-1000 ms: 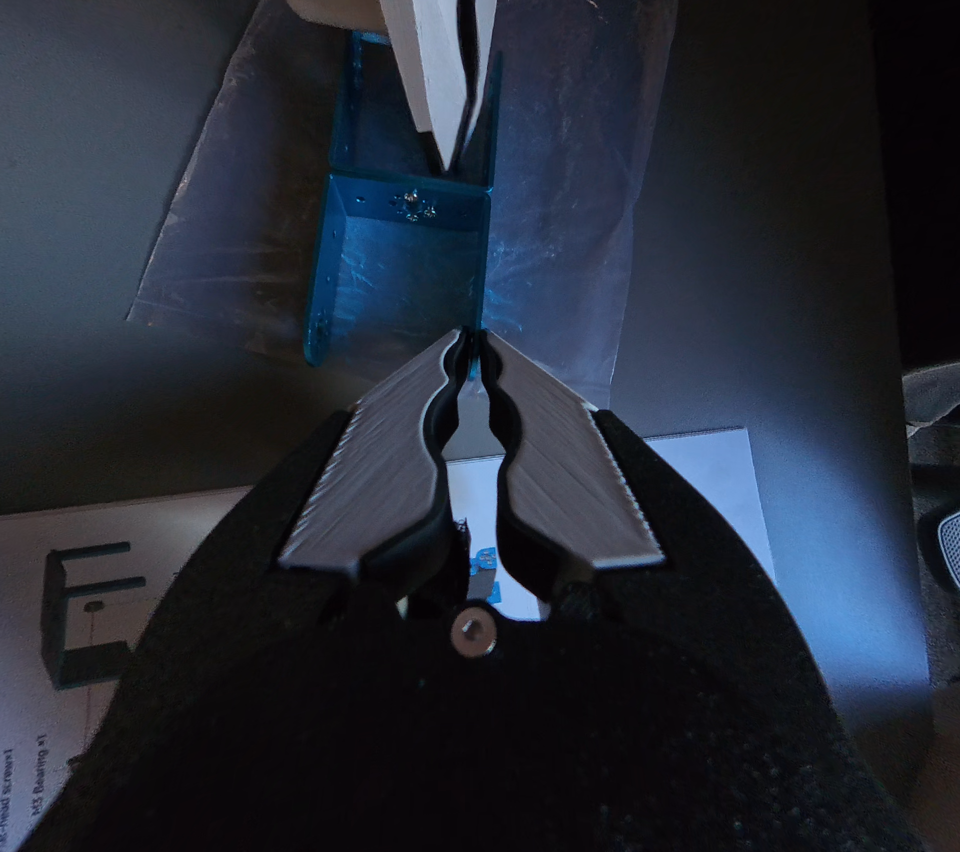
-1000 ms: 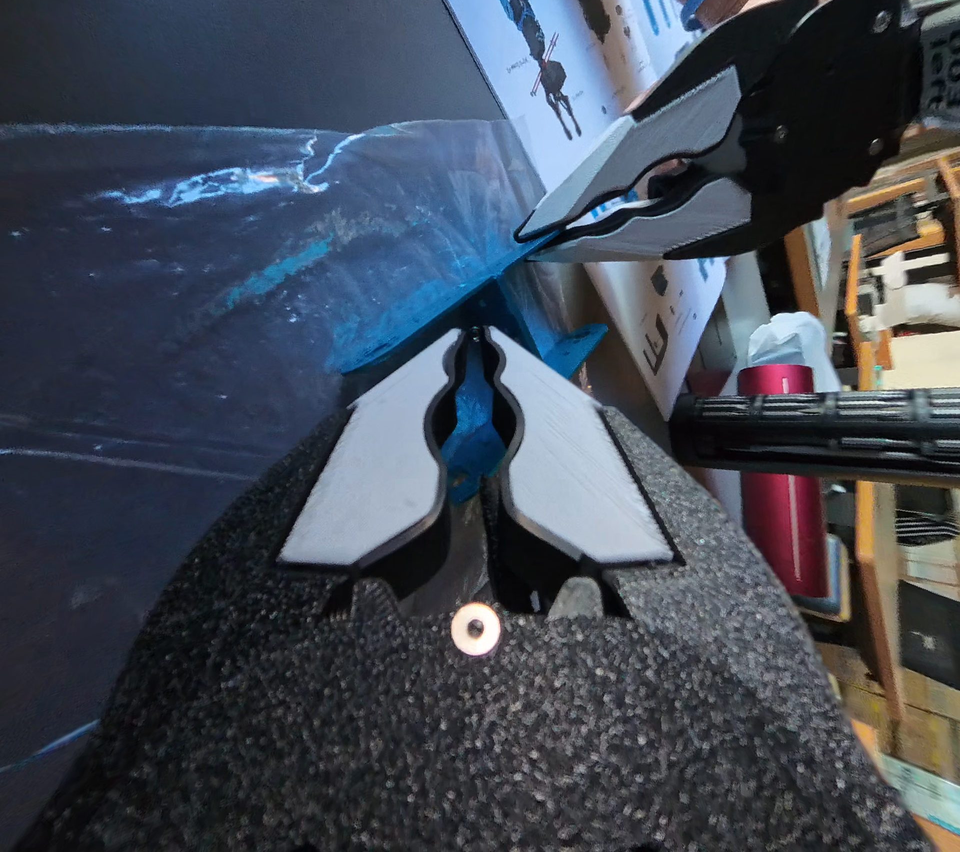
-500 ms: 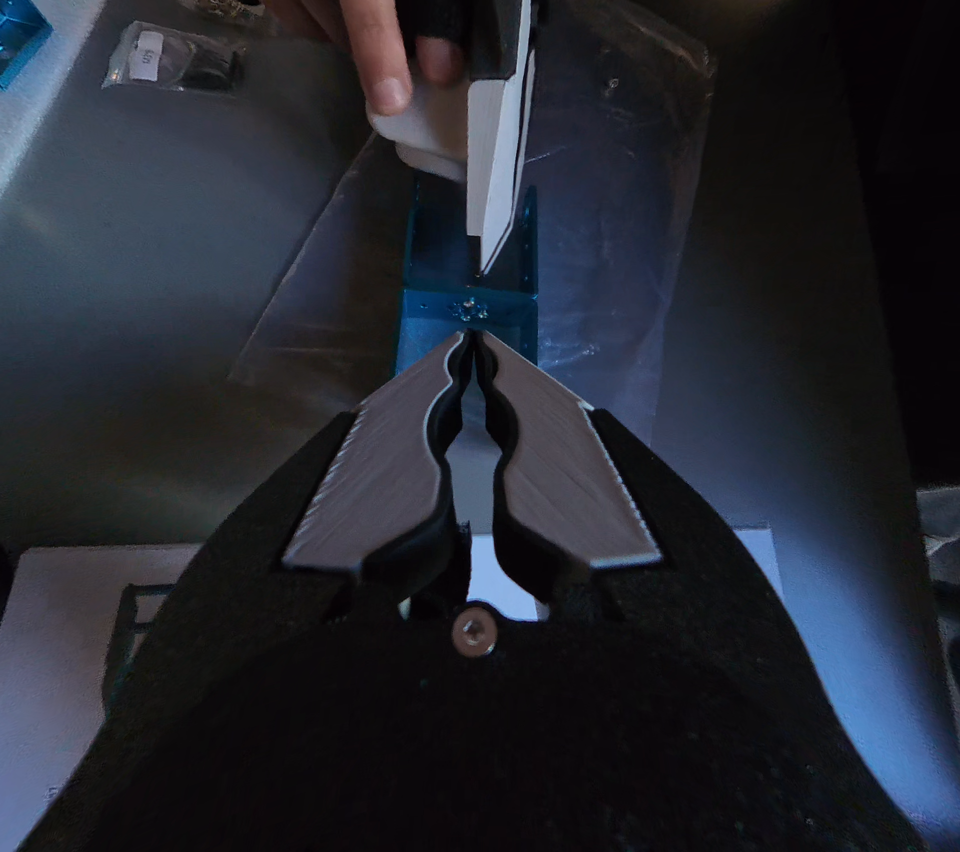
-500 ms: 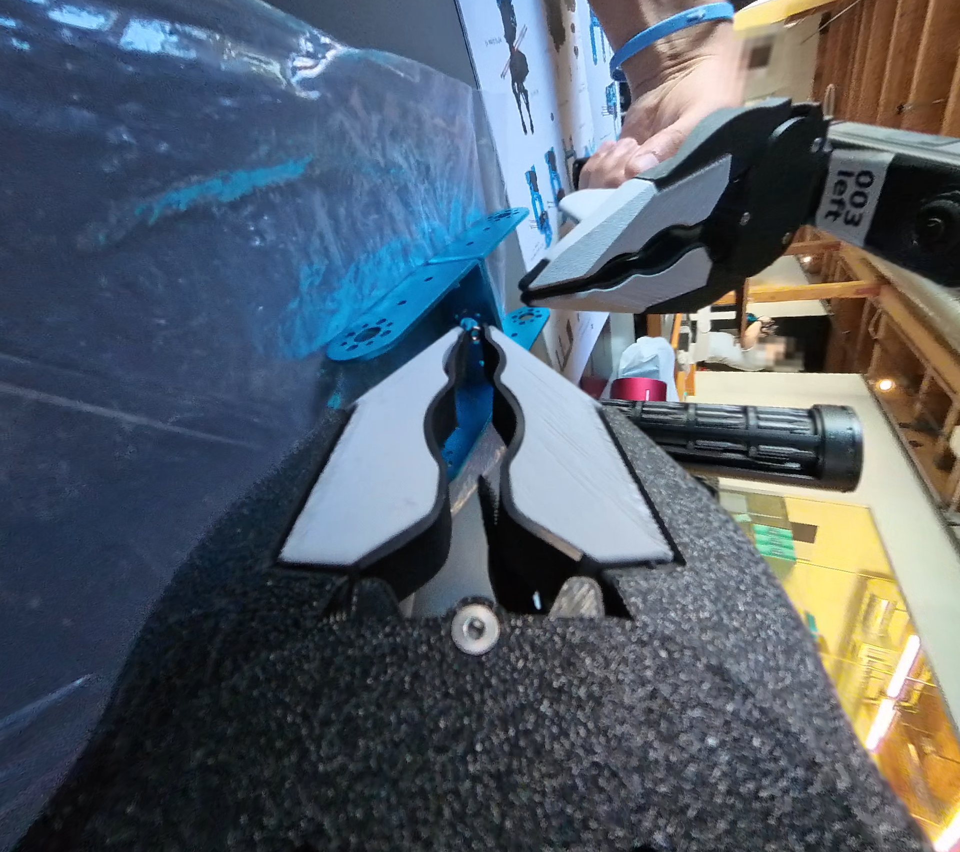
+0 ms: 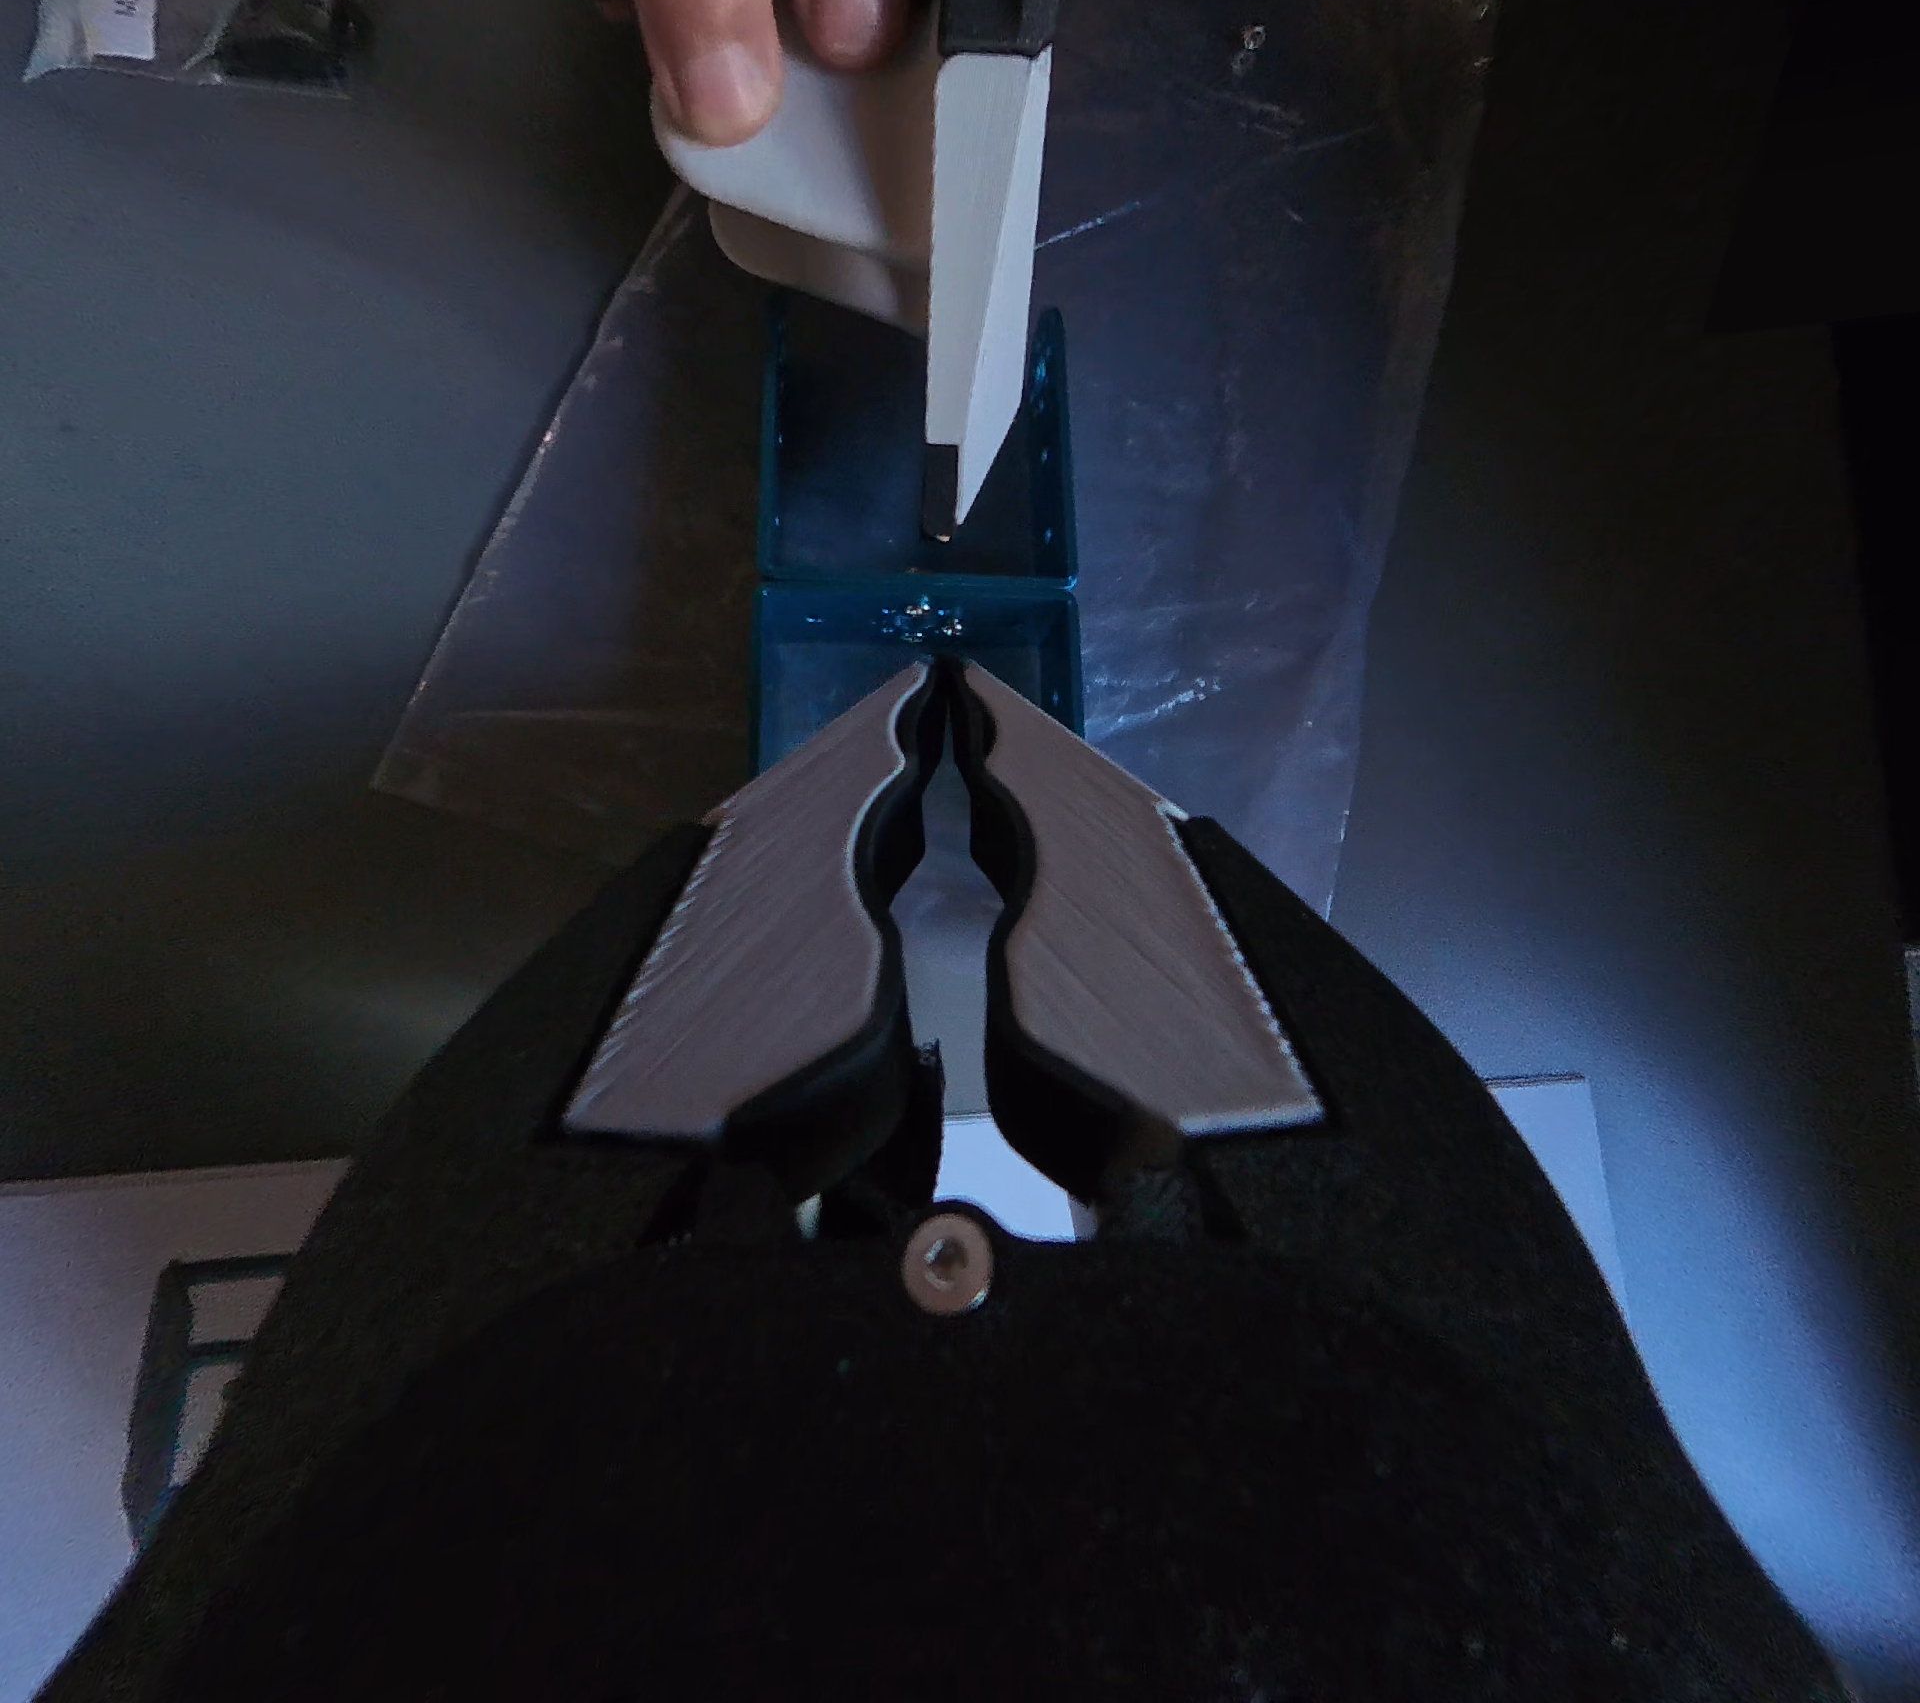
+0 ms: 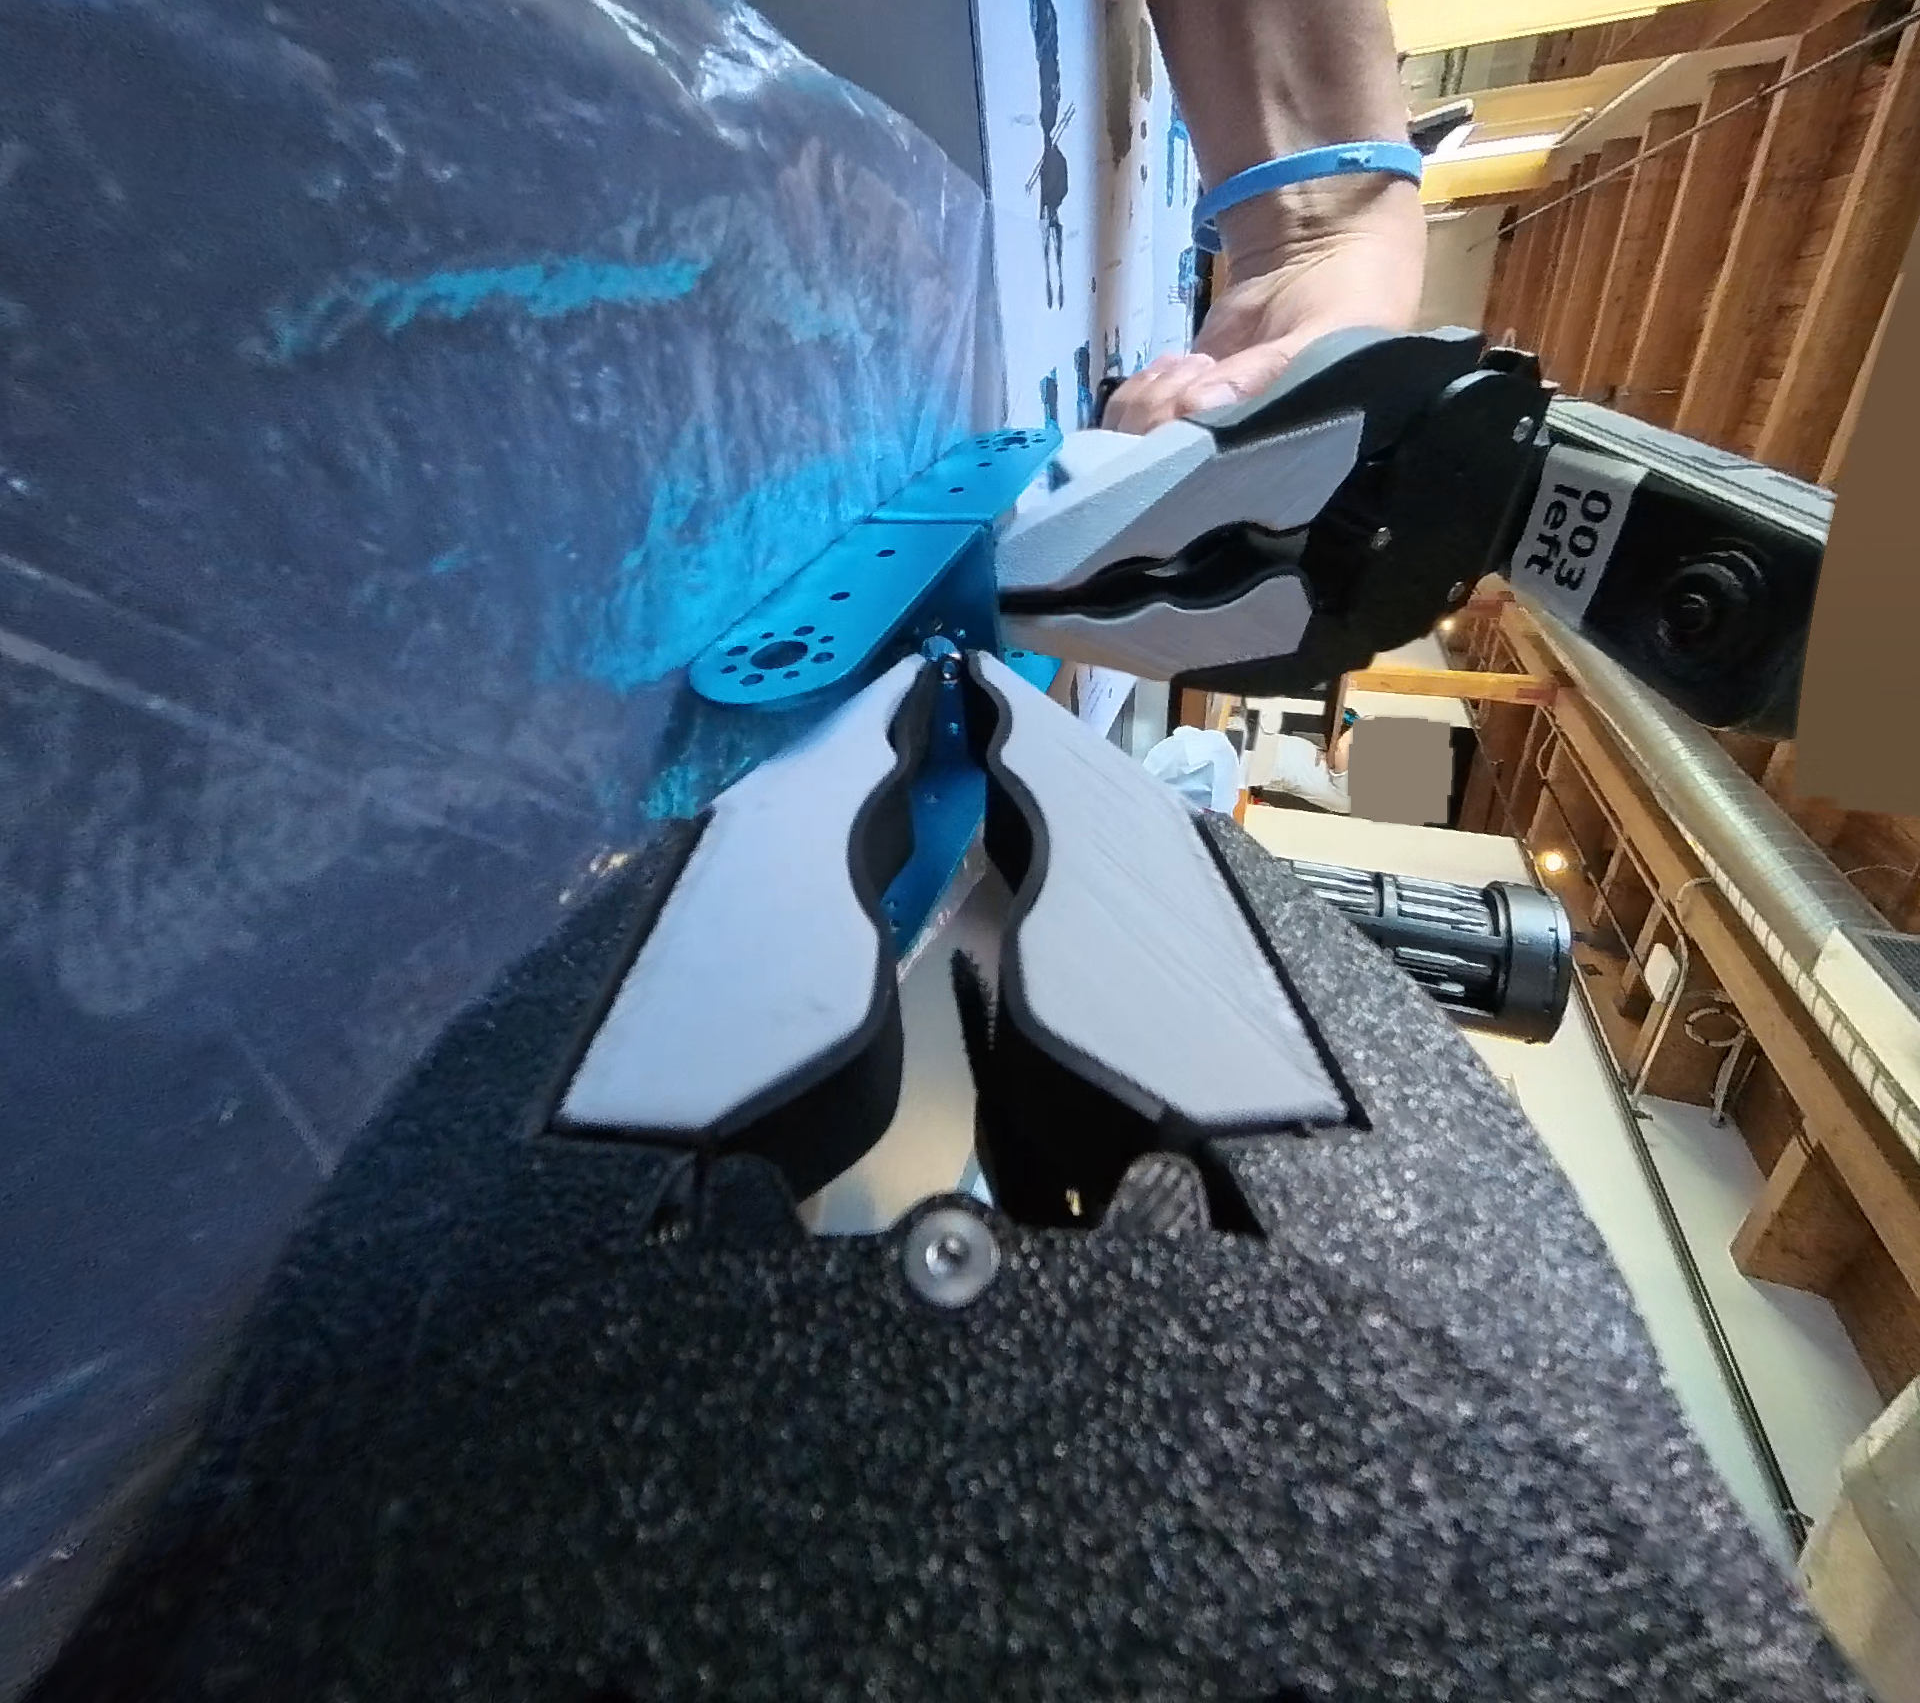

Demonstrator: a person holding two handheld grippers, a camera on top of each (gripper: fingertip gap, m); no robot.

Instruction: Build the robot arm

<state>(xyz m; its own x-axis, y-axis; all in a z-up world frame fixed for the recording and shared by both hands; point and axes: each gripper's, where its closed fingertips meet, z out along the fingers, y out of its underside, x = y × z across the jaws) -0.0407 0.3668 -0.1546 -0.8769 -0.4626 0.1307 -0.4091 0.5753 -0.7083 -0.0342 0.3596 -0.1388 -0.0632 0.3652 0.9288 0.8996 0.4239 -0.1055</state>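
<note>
A blue metal bracket (image 5: 831, 614), two U pieces joined back to back by a small screw (image 5: 920, 619), lies on a clear plastic bag (image 5: 1247, 303). My left gripper (image 5: 940, 666) is shut, with nothing seen between its tips. The tips sit inside the near U, against the joint. My right gripper (image 5: 951, 515) reaches into the far U from the other side. In the right wrist view my right gripper (image 6: 945, 661) is shut on the bracket (image 6: 831, 604) beside the screw (image 6: 940, 647). The left gripper (image 6: 1013, 604) touches the joint from the far side.
The bag (image 6: 416, 406) lies on a dark table (image 5: 260, 406). A white printed sheet (image 5: 1507, 1165) lies near me and also shows in the right wrist view (image 6: 1039, 95). Small bags of parts (image 5: 197, 1) lie at the far left. A black ribbed handle (image 6: 1455, 936) sticks out at the right. Only a small space, under 4 cm, lies between the two pairs of fingers. About 20 cm separates my right fingertips from the black ribbed handle (image 6: 1455, 936).
My left gripper has moved from the near U's open end up to the joint. The bracket has turned square to the left camera. My right gripper has kept its hold and rolled.
</note>
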